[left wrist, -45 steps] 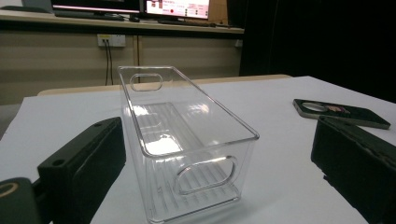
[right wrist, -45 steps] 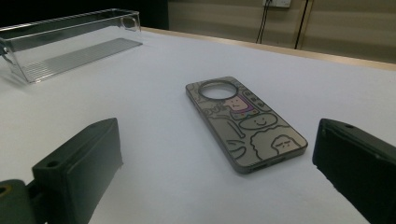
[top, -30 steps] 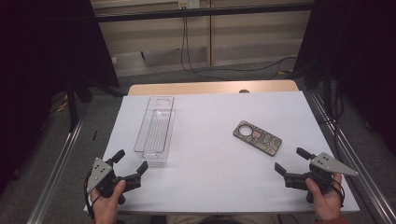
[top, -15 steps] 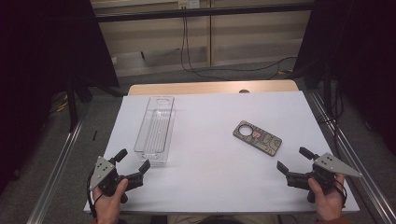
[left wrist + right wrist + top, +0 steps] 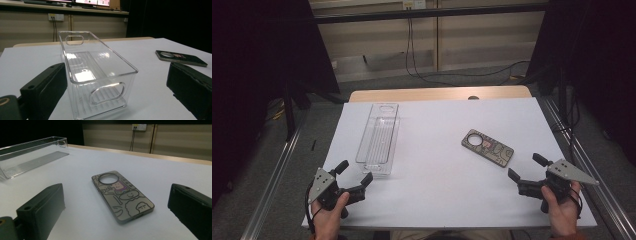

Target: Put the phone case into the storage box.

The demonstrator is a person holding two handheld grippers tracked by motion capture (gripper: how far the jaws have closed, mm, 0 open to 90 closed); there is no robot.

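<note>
Near the front left corner of the white surface [image 5: 437,130], the left tongs [image 5: 354,176] are held spread apart with nothing between them, aimed at the near end of a clear plastic bin [image 5: 379,138] that lies lengthwise in the left half. A phone case [image 5: 488,148] with cartoon doodles lies flat in the right half, well apart from the bin. Near the front right corner, the right tongs [image 5: 524,167] also gape empty, facing the case.

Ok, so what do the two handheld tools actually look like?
Both match: the left tool and right tool each have two blocky black jaws with small holes near the tips, a dark body and a grey three-cornered plate on top. A dark cable trails from each one near the hand.
</note>
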